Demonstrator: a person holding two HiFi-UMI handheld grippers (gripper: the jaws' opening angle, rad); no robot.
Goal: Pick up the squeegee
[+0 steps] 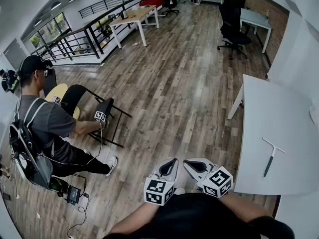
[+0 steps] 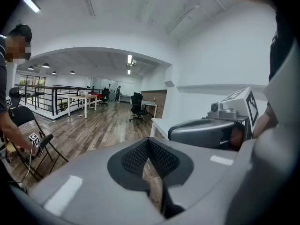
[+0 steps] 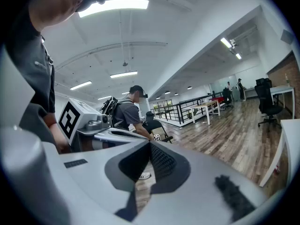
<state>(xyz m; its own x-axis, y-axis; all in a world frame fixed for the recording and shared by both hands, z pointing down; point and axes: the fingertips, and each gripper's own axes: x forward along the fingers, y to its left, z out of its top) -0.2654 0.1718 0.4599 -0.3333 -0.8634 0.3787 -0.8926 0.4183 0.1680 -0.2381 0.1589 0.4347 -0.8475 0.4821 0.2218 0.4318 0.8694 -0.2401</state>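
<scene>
Noted squeegee point(image 1: 270, 158) flat on white table point(image 1: 279, 113), well off to right of both grippers, untouched. Handle approx. toward near edge, blade crosswise at far end. Judged R gripper point(image 1: 195, 166) nearer than L gripper point(image 1: 171, 164). Found both w/ jaws closed tight, nothing between.

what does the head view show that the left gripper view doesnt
Only the head view: the squeegee, lying flat on the white table with neither gripper near it.

Only the left gripper view: the left gripper seen along its own jaws, which are shut with nothing between them, and the ceiling lights.

Both: the right gripper, the seated person, the black office chair and the wood floor.
</scene>
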